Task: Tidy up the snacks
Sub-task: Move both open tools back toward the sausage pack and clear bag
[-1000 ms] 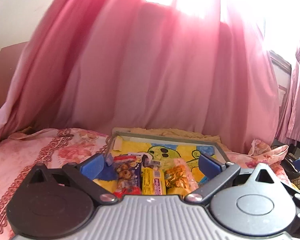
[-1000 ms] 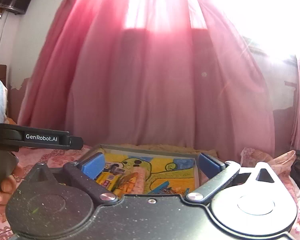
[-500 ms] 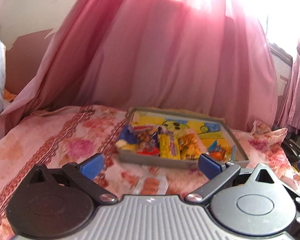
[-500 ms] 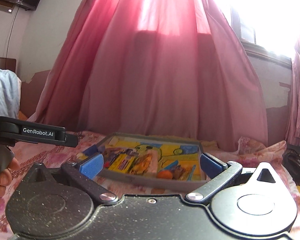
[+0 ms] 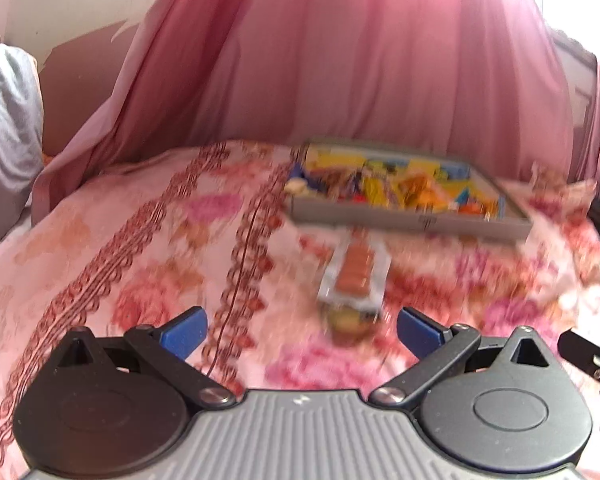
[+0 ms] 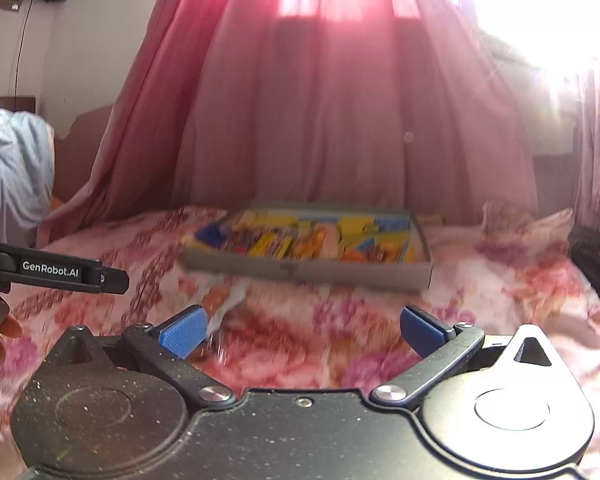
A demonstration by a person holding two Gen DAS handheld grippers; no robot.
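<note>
A grey tray (image 5: 408, 222) with a yellow cartoon bottom lies on the floral bed, holding several snack packets; it also shows in the right wrist view (image 6: 308, 270). A clear packet of brown biscuits (image 5: 354, 274) lies on the bedspread in front of the tray, with a small round yellowish snack (image 5: 350, 322) at its near end. My left gripper (image 5: 300, 334) is open and empty, just short of that packet. My right gripper (image 6: 300, 332) is open and empty; the packet's edge (image 6: 226, 308) shows by its left finger. Both views are blurred.
A pink floral bedspread (image 5: 140, 248) covers the bed. Pink curtains (image 5: 340, 60) hang behind the tray. A grey cloth or pillow (image 5: 4, 140) is at far left. The left gripper's handle (image 6: 56, 272) and a hand show at left in the right wrist view.
Both grippers have pulled back from over the tray toward the near side of the bed. The biscuit packet and the round snack have come into view in front of the left gripper.
</note>
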